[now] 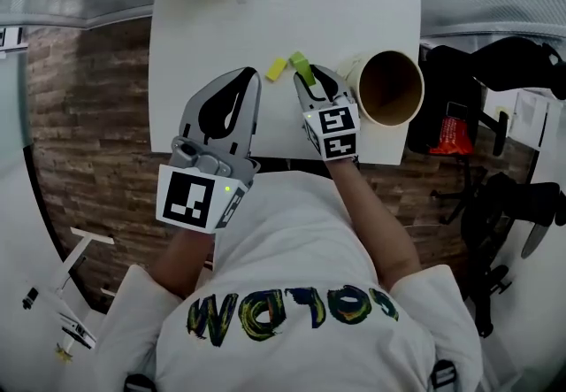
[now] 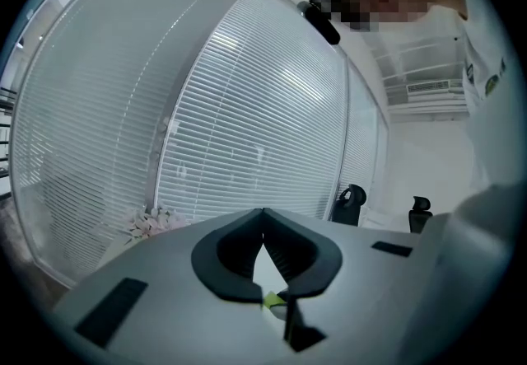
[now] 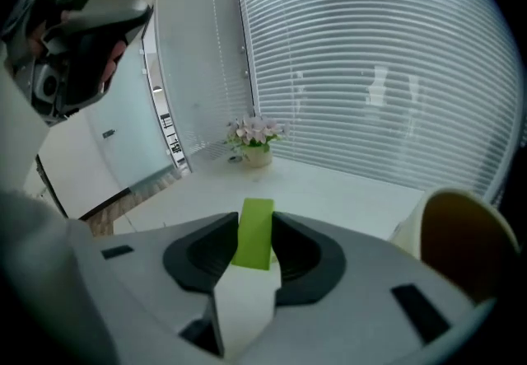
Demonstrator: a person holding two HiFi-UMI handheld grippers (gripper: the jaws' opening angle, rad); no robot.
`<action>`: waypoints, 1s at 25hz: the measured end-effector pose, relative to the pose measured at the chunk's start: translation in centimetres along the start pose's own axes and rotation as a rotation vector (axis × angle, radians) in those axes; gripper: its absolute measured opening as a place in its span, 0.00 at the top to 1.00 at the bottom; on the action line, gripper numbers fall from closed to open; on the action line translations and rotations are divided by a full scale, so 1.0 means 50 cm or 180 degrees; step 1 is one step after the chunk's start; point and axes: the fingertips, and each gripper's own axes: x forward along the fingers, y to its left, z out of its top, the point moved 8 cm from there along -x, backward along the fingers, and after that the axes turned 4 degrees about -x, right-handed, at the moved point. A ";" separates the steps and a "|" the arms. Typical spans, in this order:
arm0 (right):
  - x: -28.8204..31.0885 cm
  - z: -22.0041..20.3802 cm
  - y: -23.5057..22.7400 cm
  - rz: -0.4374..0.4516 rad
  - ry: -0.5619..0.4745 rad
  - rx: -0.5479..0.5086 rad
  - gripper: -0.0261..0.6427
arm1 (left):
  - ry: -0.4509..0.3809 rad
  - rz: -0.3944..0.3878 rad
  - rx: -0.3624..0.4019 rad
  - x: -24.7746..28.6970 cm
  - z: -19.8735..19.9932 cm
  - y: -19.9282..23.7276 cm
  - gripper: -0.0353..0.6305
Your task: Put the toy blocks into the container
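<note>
Toy blocks [image 1: 276,69] number two here. At the left, the left gripper [image 1: 250,73] [image 2: 263,211] hangs over the white table [image 1: 195,36], jaws pressed together on nothing; just right of its tip a yellow block [image 1: 276,69] lies on the table; beside that, the right gripper [image 1: 305,80] [image 3: 255,227] clamps a green block [image 1: 299,63] [image 3: 255,233] upright, clear of the surface; furthest right stands the open container [image 1: 363,72] [image 3: 461,231].

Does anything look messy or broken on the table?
Nothing looks spilled or broken. One yellow block lies loose on the table, outside the cup, and the right gripper holds a green block. The cup sits near the table's right edge.
</note>
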 end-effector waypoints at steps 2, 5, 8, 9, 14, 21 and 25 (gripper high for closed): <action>-0.030 0.031 0.000 -0.0003 -0.0141 -0.0009 0.76 | -0.0017 0.0001 0.0010 -0.004 0.006 -0.006 0.93; -0.074 0.066 0.000 -0.0012 -0.0301 -0.0030 0.76 | -0.0043 0.0007 0.0009 -0.011 0.016 -0.018 0.93; -0.119 0.109 0.001 -0.0022 -0.0473 -0.0078 0.76 | -0.0092 0.0014 0.0048 -0.015 0.032 -0.025 0.93; -0.134 0.123 0.002 -0.0014 -0.0528 -0.0101 0.76 | -0.0106 0.0020 0.0068 -0.017 0.037 -0.027 0.93; -0.225 0.198 0.010 -0.0004 -0.0845 -0.0284 0.76 | -0.0160 0.0054 0.0121 -0.024 0.058 -0.042 0.93; -0.275 0.250 0.023 -0.0028 -0.1040 -0.0453 0.76 | -0.0214 0.0060 0.0155 -0.032 0.083 -0.055 0.93; -0.281 0.243 0.016 -0.0077 -0.1030 -0.0452 0.76 | -0.0223 0.0027 0.0172 -0.030 0.084 -0.059 0.93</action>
